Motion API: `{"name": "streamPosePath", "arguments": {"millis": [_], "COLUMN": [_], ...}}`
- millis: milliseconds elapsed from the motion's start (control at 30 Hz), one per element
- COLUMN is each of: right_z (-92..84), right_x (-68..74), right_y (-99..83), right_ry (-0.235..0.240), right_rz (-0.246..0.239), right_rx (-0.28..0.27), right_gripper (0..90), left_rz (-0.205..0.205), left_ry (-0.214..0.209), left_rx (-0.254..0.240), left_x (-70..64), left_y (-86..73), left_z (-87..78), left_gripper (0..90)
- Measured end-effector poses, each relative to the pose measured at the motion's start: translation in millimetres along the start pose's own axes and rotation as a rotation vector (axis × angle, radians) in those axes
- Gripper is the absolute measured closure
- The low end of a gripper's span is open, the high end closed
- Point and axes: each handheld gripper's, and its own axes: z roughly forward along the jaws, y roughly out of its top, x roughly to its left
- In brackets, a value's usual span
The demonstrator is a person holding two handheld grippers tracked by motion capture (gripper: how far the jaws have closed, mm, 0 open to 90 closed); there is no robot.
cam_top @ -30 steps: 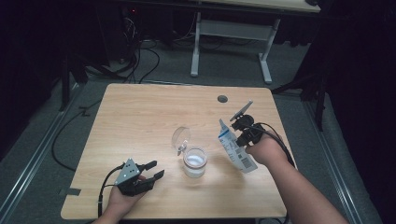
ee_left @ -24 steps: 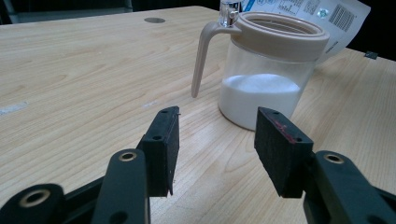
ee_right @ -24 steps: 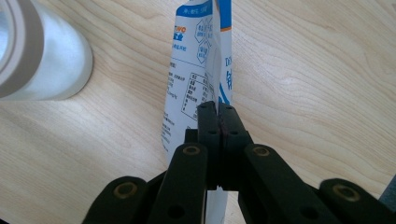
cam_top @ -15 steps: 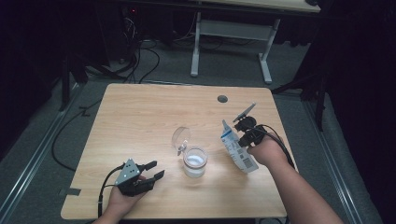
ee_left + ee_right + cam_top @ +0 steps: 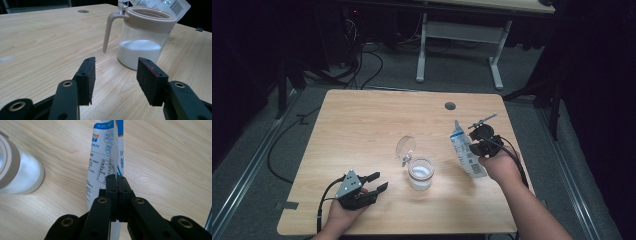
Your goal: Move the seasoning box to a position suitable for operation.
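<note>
Right gripper clenched on white pouch, left gripper released, facing jar

The only print sat on the white-and-blue plastic pouch. In the right gripper view its face carried blue characters too small to make out, a line ending in what looked like "VC", hexagon-shaped badges and a fine-print table in rows, none of it legible. A large blue "D" began a line on the adjoining panel. In the left gripper view the pouch showed a black barcode and a few lines of tiny text, unreadable. No other lettering could be read.
</note>
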Motion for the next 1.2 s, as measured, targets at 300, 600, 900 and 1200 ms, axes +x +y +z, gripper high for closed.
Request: {"name": "streamPosePath", "arguments": {"millis": [300,600,900,1200], "right_z": [5.2,6.7,4.8,7.7], "right_x": [1.4,3.1,3.8,1.5], "right_y": [-9.1,-18.6,-32.5,-50.0], "right_ry": [-0.011,-0.023,-0.008,0.024], "right_rz": [0.024,0.024,0.066,0.129], "right_rx": [-0.066,-0.127,-0.223,-0.317], "right_gripper": [90.0,90.0,90.0,90.0], "left_rz": [0.008,0.009,0.012,0.001], "left_ry": [-0.004,-0.004,-0.002,0.004], "left_rx": [0.010,0.012,0.010,0.005], "left_x": [-0.5,-0.4,-1.0,0.0], "left_y": [0.2,0.2,-0.1,-0.1], "left_z": [0.1,0.0,0.1,-0.5], "left_gripper": [50.1,50.0,49.9,49.7]}}
